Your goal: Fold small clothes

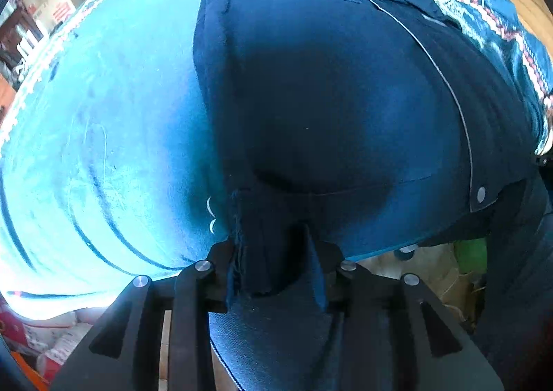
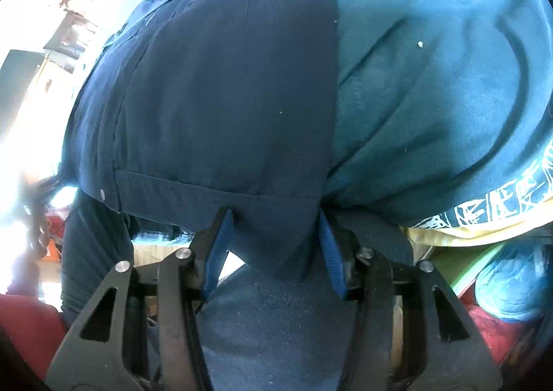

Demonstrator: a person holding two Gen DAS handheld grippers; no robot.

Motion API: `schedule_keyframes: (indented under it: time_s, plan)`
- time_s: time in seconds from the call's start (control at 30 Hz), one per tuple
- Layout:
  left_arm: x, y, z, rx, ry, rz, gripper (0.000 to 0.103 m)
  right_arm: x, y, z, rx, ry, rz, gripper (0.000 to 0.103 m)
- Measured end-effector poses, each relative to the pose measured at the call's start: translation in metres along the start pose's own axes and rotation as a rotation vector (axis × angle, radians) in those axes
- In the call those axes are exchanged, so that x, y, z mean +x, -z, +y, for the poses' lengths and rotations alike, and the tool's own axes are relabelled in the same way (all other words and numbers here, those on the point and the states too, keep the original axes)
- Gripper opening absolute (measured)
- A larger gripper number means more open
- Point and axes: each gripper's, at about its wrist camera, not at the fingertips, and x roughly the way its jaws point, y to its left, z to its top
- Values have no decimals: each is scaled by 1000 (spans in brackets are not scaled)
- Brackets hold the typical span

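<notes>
The left claw (image 1: 276,252) and right claw (image 2: 273,245) each straddle a near corner of the navy shirt (image 1: 328,97), which lies on the blue-covered counter (image 1: 103,114); whether either actually clamps it, I cannot tell. Judging by this, a fold is starting; next, lift both corners together.

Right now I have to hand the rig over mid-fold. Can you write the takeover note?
Left gripper: hem cloth of the navy garment fills the gap between its jaws; I cannot tell whether they are pinching it.
Right gripper: jaws apart, the garment's other near corner hanging loose between them.
Garment: flat on the blue table cover, hem at the near edge, collar end far.
Done: it looks narrowed into a strip with straight sides.
Left: probably grip both near corners, carry the hem up to the collar end, then smooth it.
</notes>
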Motion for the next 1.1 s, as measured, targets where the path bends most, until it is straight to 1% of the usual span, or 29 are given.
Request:
schedule_keyframes:
  time_s: [0.13, 0.3, 0.53, 0.6, 0.73, 0.9, 0.93, 0.97, 1.0, 1.03, 1.07, 1.1]
  plan:
    - [-3, 3, 14, -59, 59, -9, 38, -4, 0, -5, 25, -26, -7, 50]
    - [-7, 8, 28, -105, 112, -16, 38, -7, 2, -12, 48, -56, -13, 50]
    - [-9, 22, 59, -237, 231, -25, 38, -9, 2, -14, 52, -61, -18, 52]
    - [-11, 26, 66, -259, 248, -32, 38, -7, 2, -13, 49, -53, -11, 53]
    - [-12, 32, 72, -259, 247, -32, 38, -5, -1, -8, 34, -40, 1, 54]
    - [-4, 21, 62, -250, 240, -31, 37, 4, -3, 1, 28, -22, 22, 56]
    - [-4, 20, 62, -248, 243, -32, 35, 5, -4, 3, 21, -19, 24, 56]
    - [-2, 16, 57, -243, 243, -32, 29, 6, -4, 4, 15, -19, 26, 56]
    - [-2, 15, 53, -238, 247, -35, 22, 7, -4, 6, 8, -18, 30, 54]
    - [-2, 13, 52, -239, 267, -39, 11, 8, -4, 7, 4, -20, 32, 44]
    - [-2, 12, 52, -247, 275, -43, 9, 9, -3, 8, 1, -12, 34, 39]
    - [-4, 11, 51, -253, 280, -48, 7, 8, -3, 7, 1, -1, 30, 23]
